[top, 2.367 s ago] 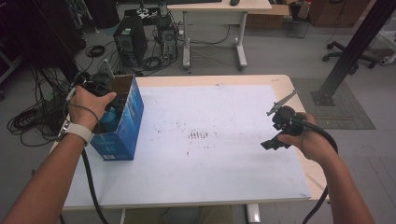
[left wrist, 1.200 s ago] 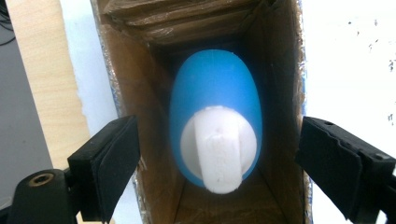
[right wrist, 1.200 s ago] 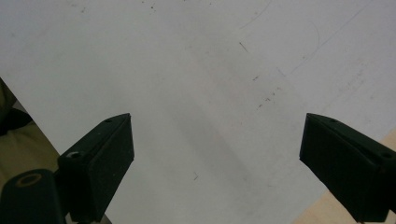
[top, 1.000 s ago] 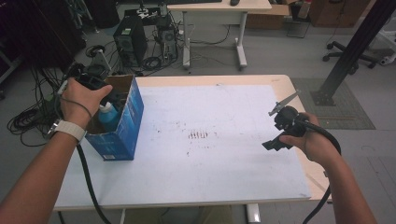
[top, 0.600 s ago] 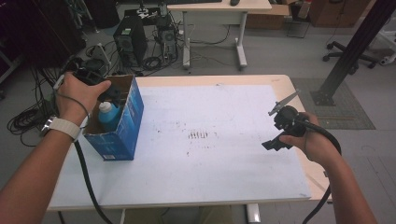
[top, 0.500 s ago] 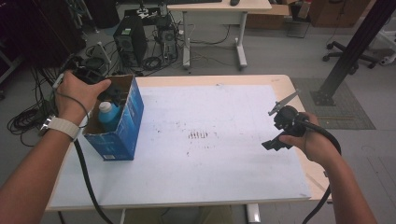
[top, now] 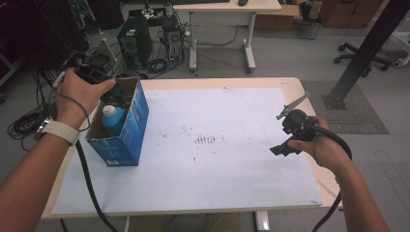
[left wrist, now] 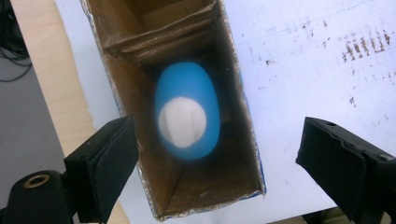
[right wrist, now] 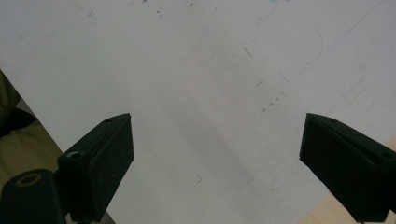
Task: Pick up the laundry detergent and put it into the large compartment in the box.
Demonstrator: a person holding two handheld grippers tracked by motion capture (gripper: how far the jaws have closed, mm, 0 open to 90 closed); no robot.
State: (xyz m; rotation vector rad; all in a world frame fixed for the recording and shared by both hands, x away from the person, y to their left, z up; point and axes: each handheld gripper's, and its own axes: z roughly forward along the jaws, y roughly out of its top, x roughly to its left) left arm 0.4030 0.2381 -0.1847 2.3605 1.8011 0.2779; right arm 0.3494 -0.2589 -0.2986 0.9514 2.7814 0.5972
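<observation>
A blue plastic bottle with a white round cap [left wrist: 187,116] stands upright inside an open-topped blue cardboard box with brown inner walls [top: 133,126], at the left of the high view. In the left gripper view the bottle sits centre frame, seen from above, its cap facing the camera, slightly blurred.

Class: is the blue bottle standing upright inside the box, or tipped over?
Upright: the blue bottle shows its white cap facing up out of the open box.

1. A light wooden table [top: 309,92] carries a large white sheet [top: 217,169] marked with dark smudges.
2. An open blue cardboard box [top: 126,135] stands on the sheet's left edge.
</observation>
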